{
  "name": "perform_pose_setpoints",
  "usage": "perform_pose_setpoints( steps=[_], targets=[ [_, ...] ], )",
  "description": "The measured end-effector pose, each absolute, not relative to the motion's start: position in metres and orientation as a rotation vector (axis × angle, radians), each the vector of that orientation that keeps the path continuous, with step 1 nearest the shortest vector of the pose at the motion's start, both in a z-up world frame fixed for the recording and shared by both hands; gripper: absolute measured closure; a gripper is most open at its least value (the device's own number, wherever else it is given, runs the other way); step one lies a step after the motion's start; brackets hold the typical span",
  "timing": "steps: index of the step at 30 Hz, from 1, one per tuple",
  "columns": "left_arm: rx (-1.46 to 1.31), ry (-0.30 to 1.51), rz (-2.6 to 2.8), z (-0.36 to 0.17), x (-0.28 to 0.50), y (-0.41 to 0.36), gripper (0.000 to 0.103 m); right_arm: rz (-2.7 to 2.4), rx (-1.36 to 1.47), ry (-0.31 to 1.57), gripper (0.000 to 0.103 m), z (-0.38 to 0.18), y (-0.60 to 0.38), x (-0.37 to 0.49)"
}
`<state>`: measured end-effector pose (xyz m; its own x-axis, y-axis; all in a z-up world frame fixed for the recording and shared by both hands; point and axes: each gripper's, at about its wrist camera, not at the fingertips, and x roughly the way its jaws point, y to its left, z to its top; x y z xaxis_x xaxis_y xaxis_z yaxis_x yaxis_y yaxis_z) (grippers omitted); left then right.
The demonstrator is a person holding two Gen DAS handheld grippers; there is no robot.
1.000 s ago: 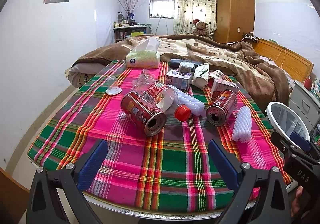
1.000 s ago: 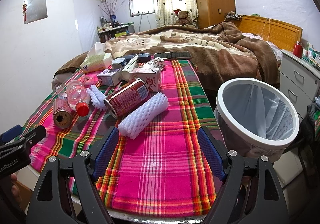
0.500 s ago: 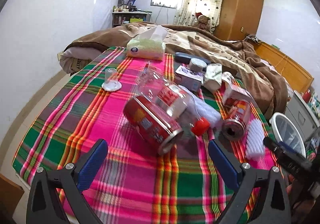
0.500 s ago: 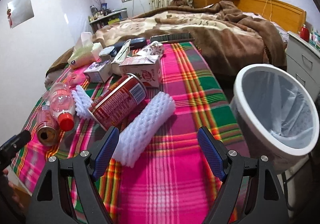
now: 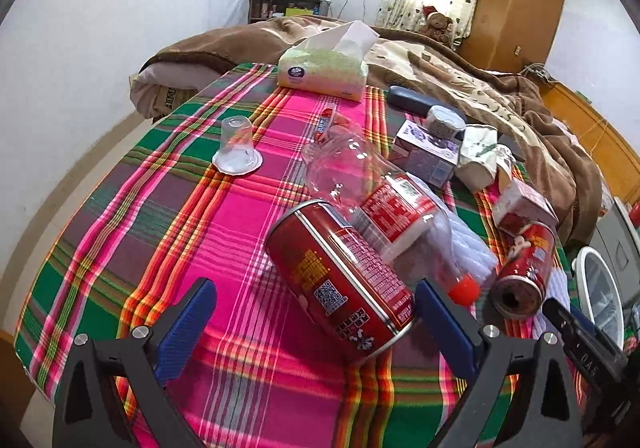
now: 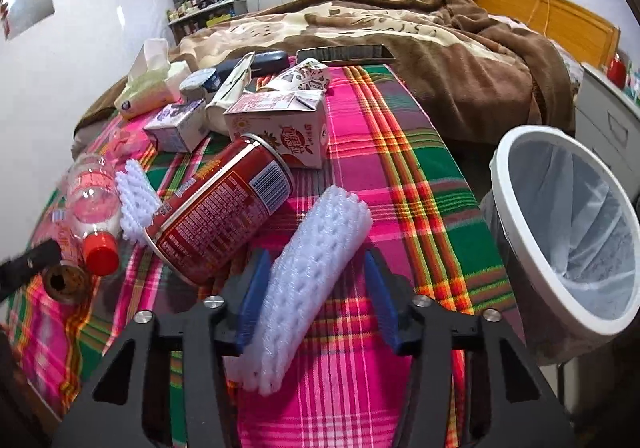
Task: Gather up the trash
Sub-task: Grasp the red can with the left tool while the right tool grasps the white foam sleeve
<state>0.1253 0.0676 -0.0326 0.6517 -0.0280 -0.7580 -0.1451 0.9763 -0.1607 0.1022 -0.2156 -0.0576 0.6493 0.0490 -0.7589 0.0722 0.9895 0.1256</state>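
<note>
White round plastic waste bin point(image 6: 516, 216), beside the table's right edge: lined with a clear thin bag; nothing seen inside.

Large red printed tin can point(image 5: 340, 272), on its side on the pink-and-green plaid tablecloth point(image 5: 160, 216): open end toward the camera, between the left gripper's point(image 5: 316, 320) blue pads. Left claw released, pads well apart, not pressing the can.

Second red tin can point(image 6: 224, 212), also on its side, mouth dark; contents cannot be told.

Clear plastic bottle with red cap and red label point(image 5: 384, 208): lying, empty-looking, leaning on the large can.

Clear upturned plastic cup point(image 5: 237, 146): standing mouth-down, apart from the rest.

Red-and-white drink carton point(image 6: 280, 128) and purple-and-white carton point(image 6: 180, 124): closed, near the tissue pack point(image 5: 324, 68).

White foam mesh fruit sleeve point(image 6: 312, 280): lying on the cloth between the right gripper's point(image 6: 316, 300) pads; jaws closing, left pad at the foam, right pad with a gap.

Since a second ago: both grippers lower and nearer the litter; right jaws narrower; left jaws equally wide.
</note>
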Motion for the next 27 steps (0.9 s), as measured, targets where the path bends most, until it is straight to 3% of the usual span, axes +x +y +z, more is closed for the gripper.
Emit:
perform_pose_setpoints(
  steps=[6, 9, 20, 27],
  targets=[
    [-0.208, 0.902, 0.068, -0.039, 0.134, 0.07, 0.003, -0.013, 0.119, 0.861, 0.069, -0.052, -0.218, 0.097],
    [-0.197, 0.919, 0.099, -0.039, 0.13, 0.076, 0.009, -0.008, 0.145, 0.864, 0.071, -0.052, -0.224, 0.097],
    [-0.232, 0.949, 0.115, -0.047, 0.154, 0.098, 0.009, -0.013, 0.105, 0.876, 0.071, -0.053, -0.216, 0.107],
    [-0.214, 0.981, 0.11, -0.056, 0.17, 0.102, 0.032, -0.017, 0.112, 0.886, 0.071, -0.055, -0.219, 0.113]
  ],
)
